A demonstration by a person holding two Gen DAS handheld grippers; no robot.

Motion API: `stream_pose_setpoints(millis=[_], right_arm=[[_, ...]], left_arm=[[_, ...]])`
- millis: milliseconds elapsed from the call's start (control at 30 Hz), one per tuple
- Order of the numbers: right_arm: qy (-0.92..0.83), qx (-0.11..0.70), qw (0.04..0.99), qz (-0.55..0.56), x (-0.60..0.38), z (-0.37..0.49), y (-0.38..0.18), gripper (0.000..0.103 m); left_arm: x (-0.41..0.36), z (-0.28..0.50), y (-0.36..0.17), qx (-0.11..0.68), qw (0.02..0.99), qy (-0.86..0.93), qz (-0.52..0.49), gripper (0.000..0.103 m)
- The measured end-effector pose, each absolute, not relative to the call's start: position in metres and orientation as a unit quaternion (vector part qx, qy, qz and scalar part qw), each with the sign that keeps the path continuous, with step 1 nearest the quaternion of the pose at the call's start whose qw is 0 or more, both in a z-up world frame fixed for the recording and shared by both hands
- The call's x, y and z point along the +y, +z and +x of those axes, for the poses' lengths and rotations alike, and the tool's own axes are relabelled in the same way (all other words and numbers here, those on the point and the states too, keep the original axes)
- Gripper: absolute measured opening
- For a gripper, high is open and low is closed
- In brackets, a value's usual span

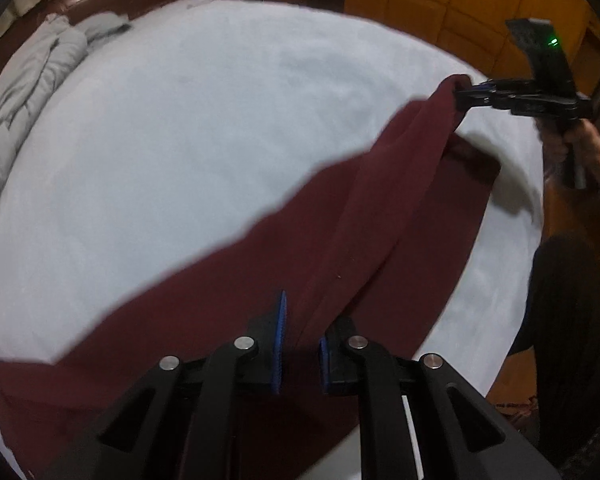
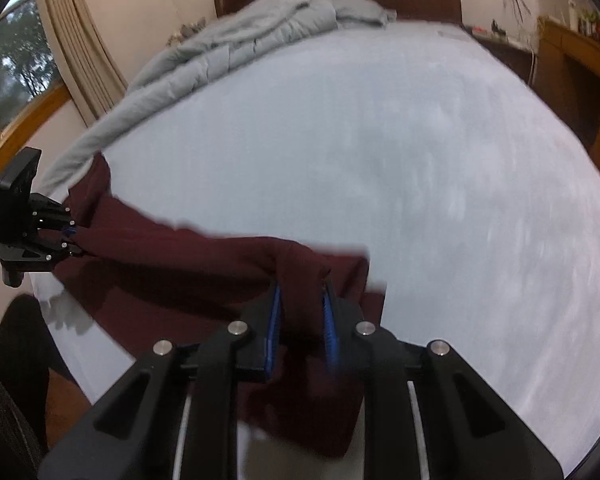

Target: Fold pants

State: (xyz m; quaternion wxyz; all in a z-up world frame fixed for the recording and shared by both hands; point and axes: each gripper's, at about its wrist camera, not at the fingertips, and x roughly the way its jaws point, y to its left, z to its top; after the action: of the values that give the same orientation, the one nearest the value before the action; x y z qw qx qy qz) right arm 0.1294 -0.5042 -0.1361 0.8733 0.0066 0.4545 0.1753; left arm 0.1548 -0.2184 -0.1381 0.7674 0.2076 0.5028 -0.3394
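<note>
Pants point(image 1: 228, 320): one pair, maroon, strung between my two tongs above the near edge of the bed point(image 1: 220, 128) — I judge I'm holding them taut so the legs hang straight for the fold.
Left tongs point(image 1: 300, 344): pads pinched on a bunched ridge of the cloth; remaining fabric drapes below and to both sides.
Right tongs point(image 2: 300, 320): clamped on the other end, loose cloth hanging beneath the jaws.
Count: one garment, two tongs, both gripping.
Duvet point(image 2: 236, 48): one, grey, heaped well beyond the tongs — leaves the sheet ahead open for laying down.
</note>
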Motion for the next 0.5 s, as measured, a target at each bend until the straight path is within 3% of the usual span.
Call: stream_pose_setpoints(millis=[67, 300, 500], right_arm=[[0.168, 0.473, 0.865, 0.010, -0.503, 0.119, -0.151, 0.023], [0.140, 0.510, 0.845, 0.071, -0.507, 0.077, -0.156, 0.063], [0.166, 0.513, 0.804, 0.252, -0.509, 0.055, -0.151, 0.065]], left_arm=[[-0.221, 0.142, -0.158, 0.497, 0.769, -0.328, 0.231, 0.013], [-0.228, 0.134, -0.188, 0.473, 0.789, -0.306, 0.243, 0.014], [-0.224, 0.145, -0.183, 0.493, 0.794, -0.301, 0.191, 0.015]])
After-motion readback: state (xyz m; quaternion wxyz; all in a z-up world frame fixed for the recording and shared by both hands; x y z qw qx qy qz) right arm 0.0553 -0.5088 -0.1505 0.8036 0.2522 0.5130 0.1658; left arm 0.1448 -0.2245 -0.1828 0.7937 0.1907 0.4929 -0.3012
